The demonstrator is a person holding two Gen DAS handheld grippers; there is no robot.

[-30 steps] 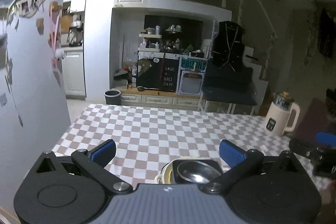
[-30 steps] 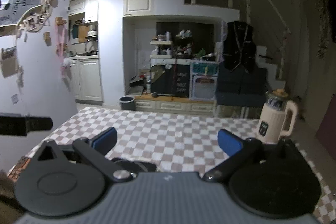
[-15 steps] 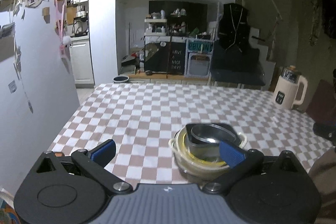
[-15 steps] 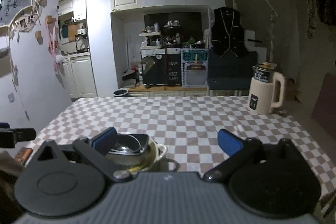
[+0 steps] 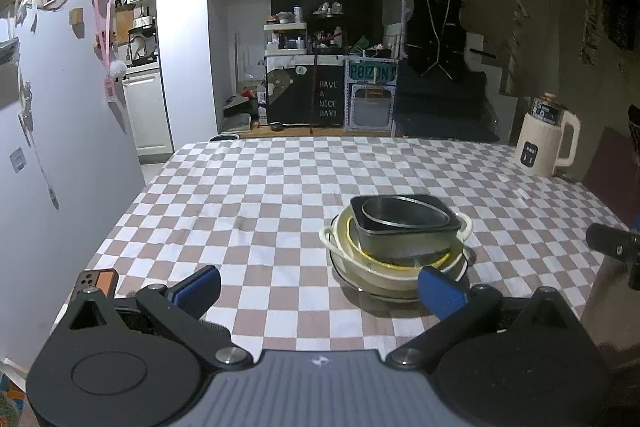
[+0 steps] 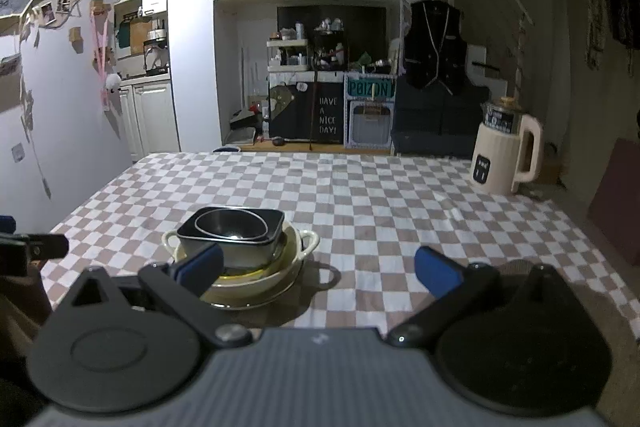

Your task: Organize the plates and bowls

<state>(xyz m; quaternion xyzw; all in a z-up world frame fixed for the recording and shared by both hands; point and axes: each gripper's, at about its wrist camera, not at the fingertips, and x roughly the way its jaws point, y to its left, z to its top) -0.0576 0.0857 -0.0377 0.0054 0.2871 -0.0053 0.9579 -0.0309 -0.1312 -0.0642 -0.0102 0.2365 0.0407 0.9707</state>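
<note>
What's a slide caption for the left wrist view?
Left gripper, jaws open and empty, faces a nested stack of dishes on the checkered tablecloth; cream kettle at far right.

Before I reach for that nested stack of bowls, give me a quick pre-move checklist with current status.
1. Left gripper open, empty: ok.
2. Right gripper open, empty: ok.
3. Stack upright on the checkered tablecloth: ok.
4. Dark square dish on top sits level: not ok, slightly tilted.
5. Cream kettle clear of the stack: ok.
6. How many bowls are nested underneath: cannot tell.
</note>
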